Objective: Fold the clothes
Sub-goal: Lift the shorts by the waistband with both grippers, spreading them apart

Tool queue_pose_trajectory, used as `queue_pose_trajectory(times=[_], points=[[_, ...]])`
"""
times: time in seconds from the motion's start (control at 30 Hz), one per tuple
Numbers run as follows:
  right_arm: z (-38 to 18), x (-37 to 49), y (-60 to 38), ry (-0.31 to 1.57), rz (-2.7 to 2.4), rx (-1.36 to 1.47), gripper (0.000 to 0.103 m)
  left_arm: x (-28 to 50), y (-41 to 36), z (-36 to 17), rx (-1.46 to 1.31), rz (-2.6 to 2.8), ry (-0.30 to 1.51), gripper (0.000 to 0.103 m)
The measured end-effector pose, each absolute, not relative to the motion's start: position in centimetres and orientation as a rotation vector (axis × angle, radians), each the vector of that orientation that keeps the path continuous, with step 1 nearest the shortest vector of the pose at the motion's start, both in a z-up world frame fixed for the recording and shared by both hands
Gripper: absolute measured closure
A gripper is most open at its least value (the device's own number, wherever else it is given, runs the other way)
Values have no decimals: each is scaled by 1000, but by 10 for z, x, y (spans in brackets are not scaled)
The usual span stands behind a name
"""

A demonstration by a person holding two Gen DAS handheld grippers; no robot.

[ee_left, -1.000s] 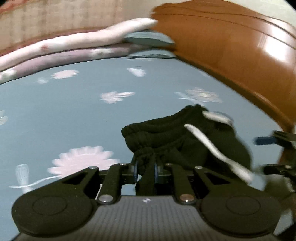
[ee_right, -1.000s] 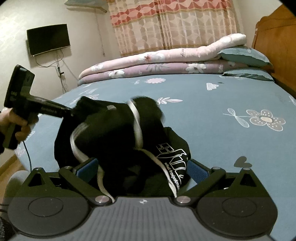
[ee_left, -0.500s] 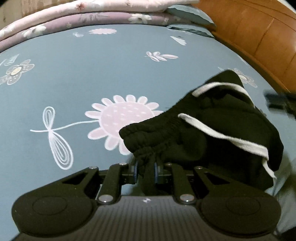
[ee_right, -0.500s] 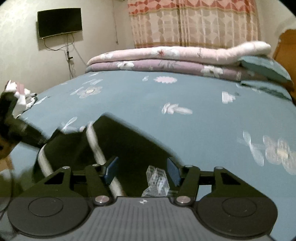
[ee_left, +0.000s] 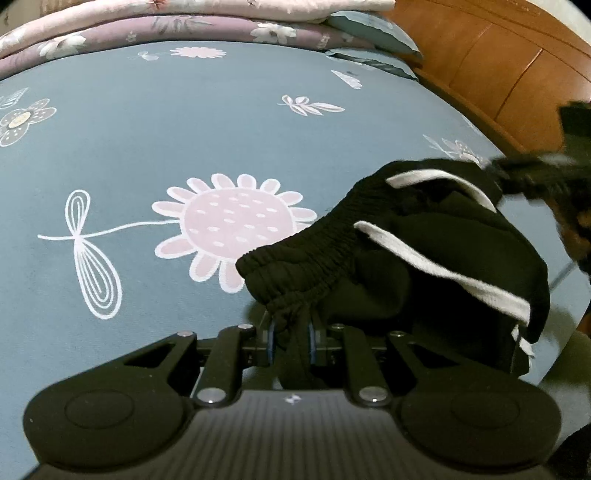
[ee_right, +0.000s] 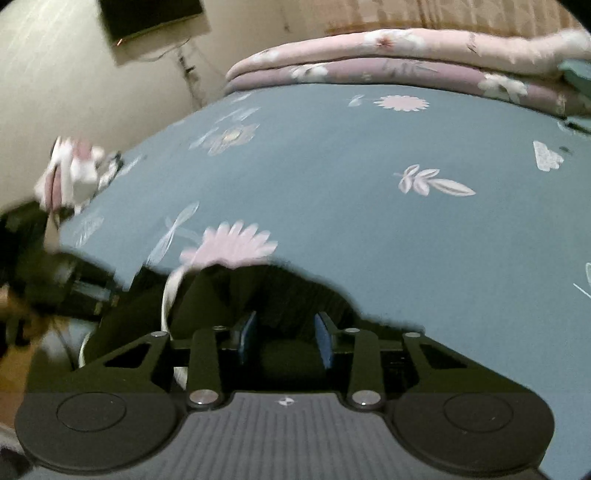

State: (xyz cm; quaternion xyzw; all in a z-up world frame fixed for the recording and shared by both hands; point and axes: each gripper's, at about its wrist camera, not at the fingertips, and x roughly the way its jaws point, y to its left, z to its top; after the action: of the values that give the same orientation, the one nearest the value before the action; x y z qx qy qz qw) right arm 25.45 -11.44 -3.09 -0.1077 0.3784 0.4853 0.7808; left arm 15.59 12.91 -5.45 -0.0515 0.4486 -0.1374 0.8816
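This is a bedroom in a home. A bed (ee_left: 155, 122) fills both views, covered by a blue-grey sheet printed with pink and white flowers. Folded floral quilts (ee_right: 388, 55) in pink and mauve are stacked at its far end, beside blue pillows (ee_left: 369, 27). A wooden headboard (ee_left: 498, 62) runs along one side, and a flat television (ee_right: 151, 22) hangs on the pale wall near patterned curtains (ee_right: 461, 14).

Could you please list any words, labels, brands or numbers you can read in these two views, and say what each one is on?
No readable text in either view.
The black garment shows only white stripes, no print.
Each tool body carries a small white emblem, a mark rather than letters.
The dark wall screen is blank and blurred.
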Motion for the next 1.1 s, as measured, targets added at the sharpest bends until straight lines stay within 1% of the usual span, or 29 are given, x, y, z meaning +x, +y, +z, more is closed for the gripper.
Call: queue_pose_trajectory(times=[0.1,0.37,0.43,0.53,0.6,0.63,0.73,0.77,0.8,0.87,1.0,1.03,1.07,1.1], points=[[-36,222,-120,810,1055,-305,64,153,124,-55,-99,-294,935,89],[-38,205,-132,824,1032,-319,64,147,116,-61,-89,-294,955,88],[-38,202,-135,824,1027,-322,63,146,116,-62,-86,-293,959,88],[-20,214,-137,756,1033,-314,54,146,117,-65,-89,-294,966,88],[-12,229,-136,730,1035,-295,44,145,118,-68,-95,-296,967,88],[-9,238,-134,726,1038,-284,43,145,118,-68,-99,-298,966,88],[-20,272,-123,816,1069,-246,42,145,121,-70,-112,-304,964,88],[-27,283,-119,860,1084,-231,40,144,122,-71,-117,-306,963,88],[-35,290,-118,904,1103,-204,35,144,123,-71,-121,-309,962,88],[-51,303,-116,988,1138,-148,32,145,124,-72,-134,-314,962,88],[-71,310,-124,1060,1216,5,32,147,128,-74,-157,-323,963,88],[-73,307,-125,1049,1231,15,33,147,129,-75,-162,-325,963,88],[-75,302,-126,1036,1246,20,39,147,129,-75,-164,-326,961,88],[-72,296,-127,1006,1259,4,51,147,129,-75,-165,-325,960,88]])
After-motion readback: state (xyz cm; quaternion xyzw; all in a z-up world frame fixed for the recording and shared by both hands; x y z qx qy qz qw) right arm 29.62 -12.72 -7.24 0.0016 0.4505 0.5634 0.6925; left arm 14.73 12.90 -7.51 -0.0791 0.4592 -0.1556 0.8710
